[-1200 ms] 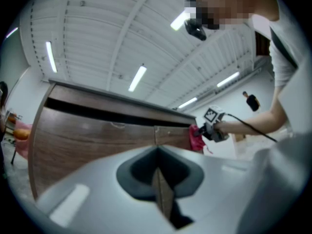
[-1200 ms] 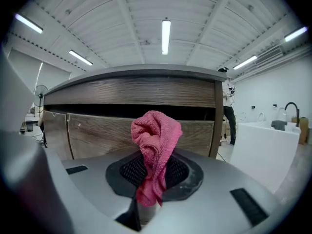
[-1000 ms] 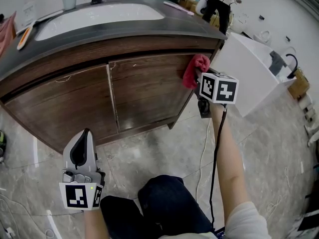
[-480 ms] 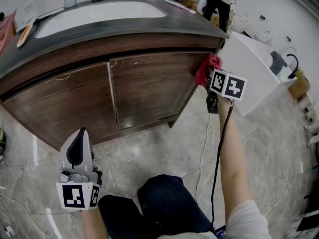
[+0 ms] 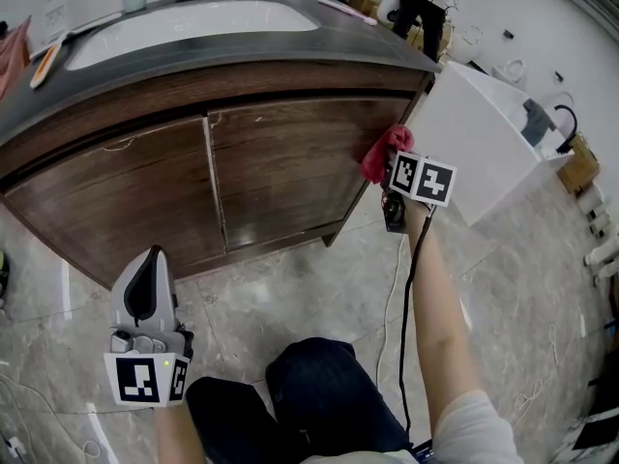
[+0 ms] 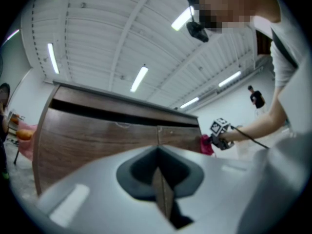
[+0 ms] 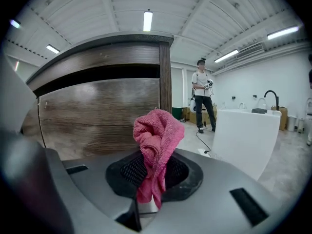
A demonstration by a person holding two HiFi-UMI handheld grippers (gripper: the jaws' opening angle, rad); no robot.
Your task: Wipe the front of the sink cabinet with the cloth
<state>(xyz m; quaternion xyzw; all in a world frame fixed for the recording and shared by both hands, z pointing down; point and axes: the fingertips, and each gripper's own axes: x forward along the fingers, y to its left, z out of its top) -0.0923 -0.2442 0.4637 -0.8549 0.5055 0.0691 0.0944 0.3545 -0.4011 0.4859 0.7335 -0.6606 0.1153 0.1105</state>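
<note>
Right arm is stretched out straight toward the cabinet (image 5: pixel 280 162). The right gripper (image 5: pixel 387 164) is clamped tight on the one pink cloth (image 5: pixel 379 153), right up at the right edge of the cabinet's front. The cloth is bunched, with its long axis running along the jaws, pointing at the wood. The left gripper (image 5: pixel 147 288) hangs low, well apart from the cabinet's two doors (image 5: pixel 126 196), jaws pressed together on nothing.
</note>
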